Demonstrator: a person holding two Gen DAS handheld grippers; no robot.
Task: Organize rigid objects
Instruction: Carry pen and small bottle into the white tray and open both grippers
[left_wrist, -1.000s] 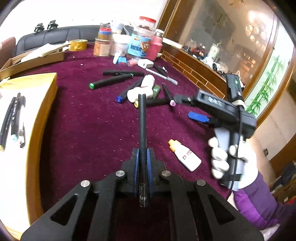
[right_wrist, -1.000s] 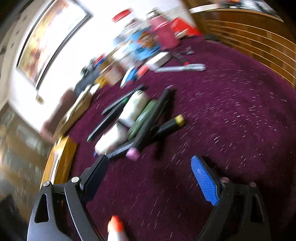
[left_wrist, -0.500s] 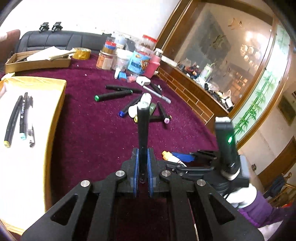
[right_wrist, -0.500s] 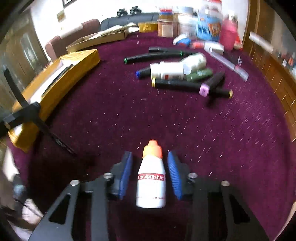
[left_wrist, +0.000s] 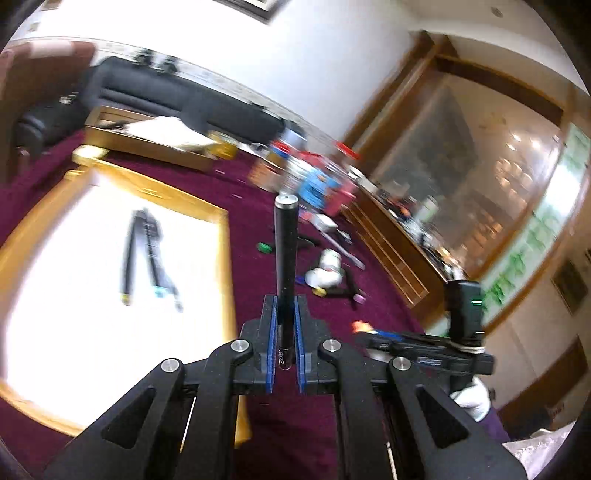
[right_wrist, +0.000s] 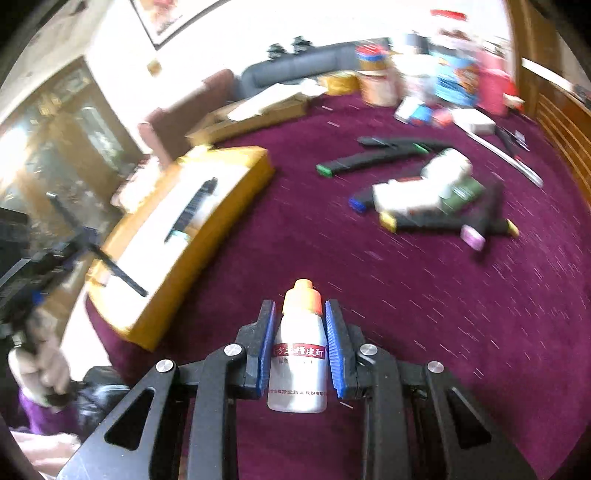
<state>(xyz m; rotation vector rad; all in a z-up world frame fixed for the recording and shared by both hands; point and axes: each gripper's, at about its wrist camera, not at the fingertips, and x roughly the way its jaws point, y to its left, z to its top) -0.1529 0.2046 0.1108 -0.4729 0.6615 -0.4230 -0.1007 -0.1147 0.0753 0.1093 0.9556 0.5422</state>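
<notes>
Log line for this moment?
left claw: shut on black pen | right claw: closing on white bottle | yellow box: pens inside

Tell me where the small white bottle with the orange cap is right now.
In the right wrist view the white bottle sits low centre between the right gripper's closing blue pads, orange cap forward, above the maroon cloth, right of the yellow tray.

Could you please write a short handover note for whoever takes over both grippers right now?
Left gripper: shut on a slim black pen with a silver end, carried above the yellow-rimmed white tray.
Right gripper: jaws closing, fingers pressing a small white bottle with an orange cap.
Done: several dark pens already lie in the tray.
Left: set down the pen and bottle, then clear the black markers with coloured caps and white bottles still piled on the maroon cloth.
</notes>
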